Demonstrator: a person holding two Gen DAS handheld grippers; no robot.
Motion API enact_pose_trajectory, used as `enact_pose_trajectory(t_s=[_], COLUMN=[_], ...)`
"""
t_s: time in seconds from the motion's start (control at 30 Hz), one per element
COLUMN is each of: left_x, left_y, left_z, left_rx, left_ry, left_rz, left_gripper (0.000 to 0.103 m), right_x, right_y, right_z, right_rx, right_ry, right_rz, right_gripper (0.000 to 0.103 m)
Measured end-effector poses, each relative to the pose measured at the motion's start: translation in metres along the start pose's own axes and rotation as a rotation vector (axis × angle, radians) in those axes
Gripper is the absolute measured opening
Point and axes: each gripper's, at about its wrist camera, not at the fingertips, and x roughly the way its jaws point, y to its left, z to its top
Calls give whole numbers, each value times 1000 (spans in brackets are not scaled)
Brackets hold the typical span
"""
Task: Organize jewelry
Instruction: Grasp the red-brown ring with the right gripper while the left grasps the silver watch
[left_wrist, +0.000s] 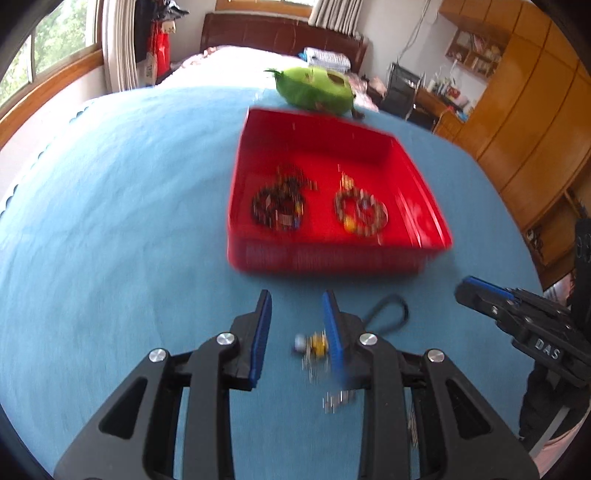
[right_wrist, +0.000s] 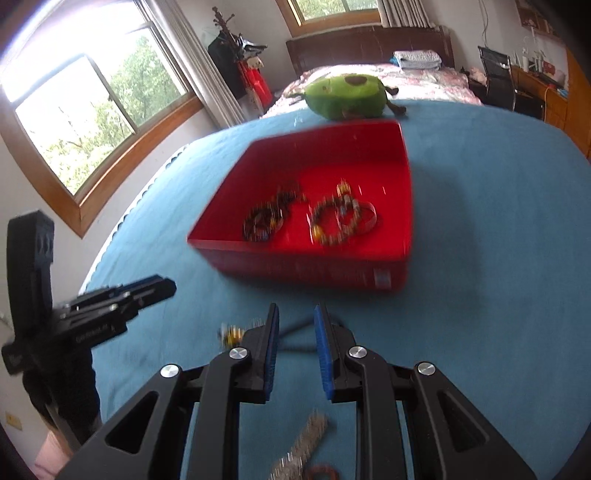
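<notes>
1. A blue cloth (left_wrist: 110, 206) covers the table.
2. A green avocado plush toy (left_wrist: 314, 88) lies at the far edge of the cloth.
3. Beyond the toy stands a bed (right_wrist: 388, 79) with a dark wooden headboard (right_wrist: 369, 46).
4. Folded towels (right_wrist: 417, 59) rest on the bed, near the headboard.
5. A window (right_wrist: 92, 110) is left of the bed.
6. Wooden cabinets (left_wrist: 528, 122) stand right of the bed.

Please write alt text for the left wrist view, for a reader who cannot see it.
The open left hand-held gripper hovers over a blue cloth-covered table, near a small yellow-beaded piece of jewelry. Beyond it stands a red plastic tray holding two beaded bracelets.
</notes>
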Motion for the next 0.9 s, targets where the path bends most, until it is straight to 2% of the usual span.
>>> enact_pose_trajectory(t_s=[0.07, 0.17, 0.27, 0.4, 0.5, 0.67, 0.9], left_x=[-2, -6, -10, -14, -11, -1, 9], left_y=[-1, -2, -1, -3, -4, -8, -4], left_z=[-20, -47, -71, -96, -109, -126, -124], left_rx=[15, 20, 23, 13, 2, 0, -14], left_ry=[16, 36, 41, 39, 56, 63, 67], left_rz=[10, 18, 18, 7, -3, -4, 7], left_gripper=[28, 40, 42, 55, 63, 71, 73], right_x=[-9, -18, -17, -9, -4, 1, 9], right_y=[-5, -13, -18, -23, -26, -25, -8], right_z=[-30, -65, -96, -122, -130, -131, -130], right_rx=[-6, -13, -29, -22, -7, -7, -63], right_ry=[33, 69, 114, 163, 166, 151, 135], right_rz=[-8, -33, -59, -39, -32, -21, -65], right_gripper=[21, 21, 21, 21, 21, 25, 29])
